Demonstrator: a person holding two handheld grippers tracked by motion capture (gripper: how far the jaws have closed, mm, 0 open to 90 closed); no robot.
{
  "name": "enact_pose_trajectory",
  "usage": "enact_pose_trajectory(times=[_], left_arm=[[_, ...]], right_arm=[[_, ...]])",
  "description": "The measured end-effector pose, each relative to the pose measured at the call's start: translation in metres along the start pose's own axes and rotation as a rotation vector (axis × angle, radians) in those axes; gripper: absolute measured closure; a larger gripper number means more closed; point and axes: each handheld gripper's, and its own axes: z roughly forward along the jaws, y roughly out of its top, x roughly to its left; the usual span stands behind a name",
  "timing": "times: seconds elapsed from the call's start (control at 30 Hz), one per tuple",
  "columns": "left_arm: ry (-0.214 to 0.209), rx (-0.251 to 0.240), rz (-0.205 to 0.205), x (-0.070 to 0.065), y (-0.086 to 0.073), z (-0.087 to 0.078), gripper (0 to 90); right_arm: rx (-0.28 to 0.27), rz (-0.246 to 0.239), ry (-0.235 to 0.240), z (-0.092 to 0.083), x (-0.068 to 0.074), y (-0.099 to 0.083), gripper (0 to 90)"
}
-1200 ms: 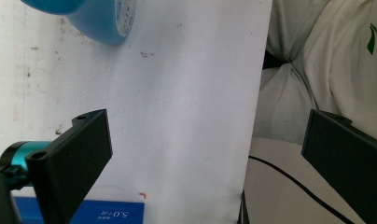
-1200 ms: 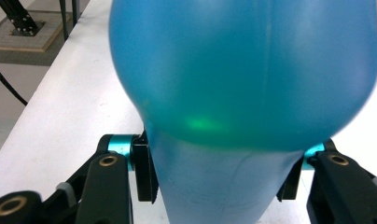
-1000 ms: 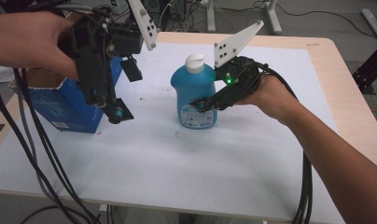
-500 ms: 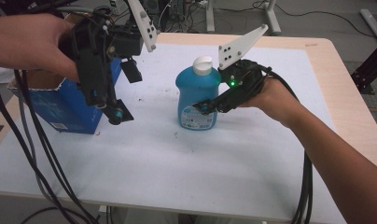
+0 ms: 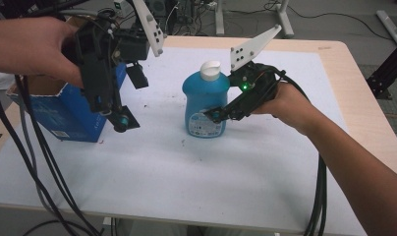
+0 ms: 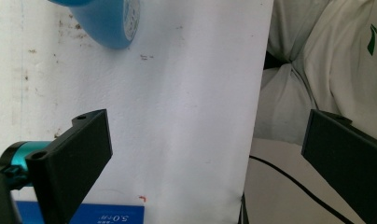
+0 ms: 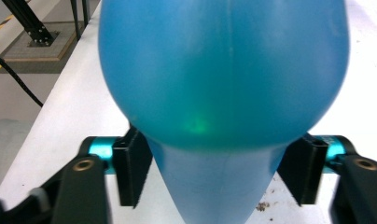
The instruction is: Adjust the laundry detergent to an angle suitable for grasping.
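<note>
A blue detergent bottle [image 5: 204, 93] with a white cap stands upright on the white table top [image 5: 196, 177]. My right gripper [image 5: 210, 114] reaches in from the right at the bottle's lower half. Its jaws have just been opening. In the right gripper view the bottle [image 7: 224, 70] sits between the pads [image 7: 135, 172], which flank its narrow part without squeezing it. My left gripper [image 5: 130, 98] hangs above the table to the bottle's left, jaws wide apart and empty [image 6: 203, 154]. In the left gripper view, the bottle's base [image 6: 107, 23] shows at top left.
An open blue cardboard box [image 5: 64, 113] stands at the table's left, just behind the left gripper; its label edge [image 6: 102, 217] shows below the jaws. Black cables [image 5: 34, 162] trail off the left front edge. A person's light clothing [image 6: 326, 70] lies beyond the table's edge.
The bottle and my right gripper have shifted slightly to the right, and the bottle now stands straighter. The left gripper has stayed where it was.
</note>
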Motion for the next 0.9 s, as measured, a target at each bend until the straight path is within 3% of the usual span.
enact_pose_trajectory(times=[0.13,0.33,0.4,0.67,0.77,0.9], left_arm=[[0.003,-0.002,0.002,-0.001,0.0,0.0,1.7],[0.004,-0.004,0.002,-0.002,0.0,-0.001,1.7],[0.005,-0.007,-0.001,-0.002,0.0,-0.001,1.7],[0.004,-0.008,-0.001,-0.003,0.0,-0.001,1.7],[0.004,-0.007,-0.001,-0.003,0.001,-0.001,1.7],[0.004,-0.006,0.0,-0.003,0.001,-0.002,1.7]], right_arm=[[0.001,0.02,-0.015,-0.003,0.0,0.002,22.0],[0.007,0.039,-0.021,-0.008,0.002,0.003,21.9],[0.013,0.034,-0.026,-0.01,0.004,0.005,11.5],[-0.011,0.043,-0.059,-0.021,0.01,0.008,11.5],[-0.013,0.037,-0.099,-0.025,0.012,0.008,11.5],[-0.026,0.081,-0.1,-0.031,0.011,0.007,11.5]])
